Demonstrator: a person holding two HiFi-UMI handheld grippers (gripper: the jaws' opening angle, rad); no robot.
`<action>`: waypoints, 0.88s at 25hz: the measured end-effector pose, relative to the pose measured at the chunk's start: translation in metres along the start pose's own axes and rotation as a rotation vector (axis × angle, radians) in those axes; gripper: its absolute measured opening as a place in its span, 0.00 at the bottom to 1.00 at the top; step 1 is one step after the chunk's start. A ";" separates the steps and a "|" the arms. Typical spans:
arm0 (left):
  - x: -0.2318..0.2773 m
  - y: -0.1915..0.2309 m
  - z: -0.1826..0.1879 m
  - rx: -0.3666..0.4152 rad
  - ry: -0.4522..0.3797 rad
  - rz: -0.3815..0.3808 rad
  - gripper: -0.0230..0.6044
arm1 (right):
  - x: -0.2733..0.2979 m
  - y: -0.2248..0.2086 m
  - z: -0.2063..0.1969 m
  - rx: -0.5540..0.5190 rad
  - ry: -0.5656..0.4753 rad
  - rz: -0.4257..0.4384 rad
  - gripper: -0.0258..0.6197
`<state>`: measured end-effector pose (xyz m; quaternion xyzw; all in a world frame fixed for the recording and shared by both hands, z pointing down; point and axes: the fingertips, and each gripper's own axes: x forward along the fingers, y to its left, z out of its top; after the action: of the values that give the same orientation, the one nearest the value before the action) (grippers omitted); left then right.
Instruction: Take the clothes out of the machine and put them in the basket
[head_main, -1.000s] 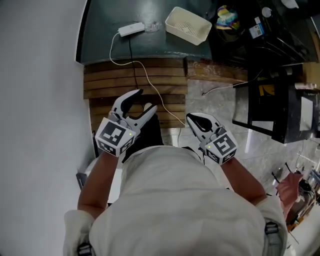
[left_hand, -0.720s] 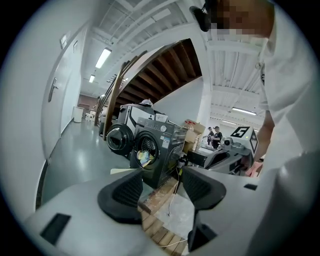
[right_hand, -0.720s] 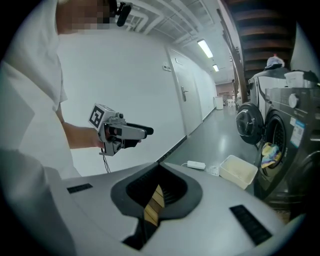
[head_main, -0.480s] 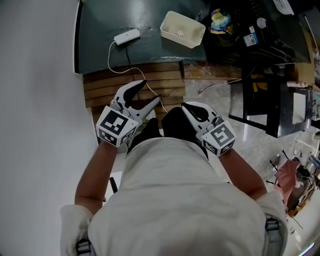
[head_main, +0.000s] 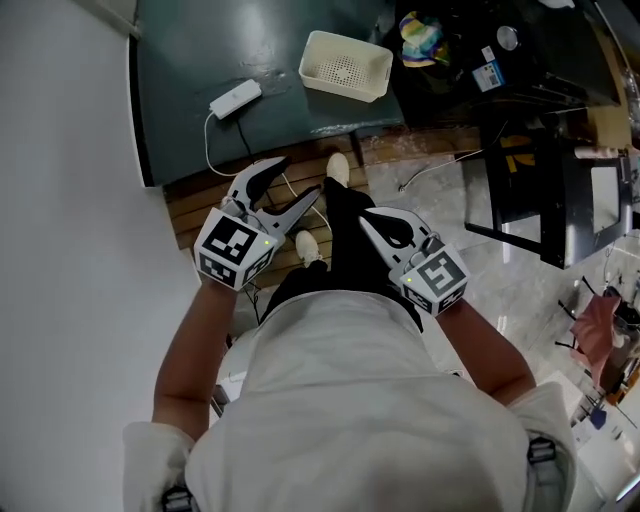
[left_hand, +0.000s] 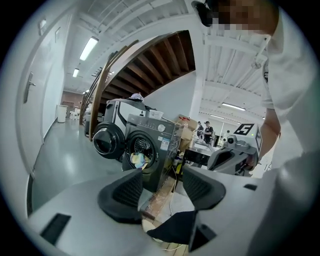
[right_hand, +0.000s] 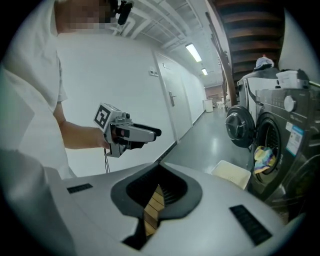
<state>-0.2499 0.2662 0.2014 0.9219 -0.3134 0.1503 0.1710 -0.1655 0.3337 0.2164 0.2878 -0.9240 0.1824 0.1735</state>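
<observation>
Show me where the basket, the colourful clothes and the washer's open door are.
basket (head_main: 345, 68): head view, on its perforated bottom.
colourful clothes (right_hand: 264, 157): right gripper view, on the middle of the bundle in the drum opening.
washer's open door (right_hand: 236, 127): right gripper view, on its round dark window.

**Head view.** My shirt (head_main: 350, 400) fills the lower half and hides my body below it, all but one dark trouser leg (head_main: 345, 235) and two shoes (head_main: 338, 168). The washing machine (head_main: 450, 80) is dark and cut off by the top edge. Its clothes (head_main: 420, 38) show only as a coloured bundle.

**Left gripper view.** The clothes inside the washing machine are too small to tell apart, as are the people (left_hand: 205, 131) far behind.

**Right gripper view.** The washing machine runs off the right edge. My right hand-held gripper (right_hand: 157, 172) covers the near edge of the basket (right_hand: 231, 174).
</observation>
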 end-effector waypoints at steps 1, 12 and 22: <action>0.013 0.007 0.004 0.005 0.006 -0.007 0.43 | 0.003 -0.010 0.000 0.008 0.000 -0.002 0.04; 0.184 0.077 0.040 0.060 0.050 -0.114 0.44 | 0.036 -0.136 -0.005 0.063 -0.007 -0.050 0.04; 0.335 0.109 0.050 0.092 0.098 -0.237 0.45 | 0.063 -0.230 -0.028 0.176 0.007 -0.113 0.04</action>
<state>-0.0561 -0.0116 0.3097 0.9509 -0.1862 0.1883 0.1605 -0.0714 0.1400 0.3216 0.3527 -0.8861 0.2539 0.1609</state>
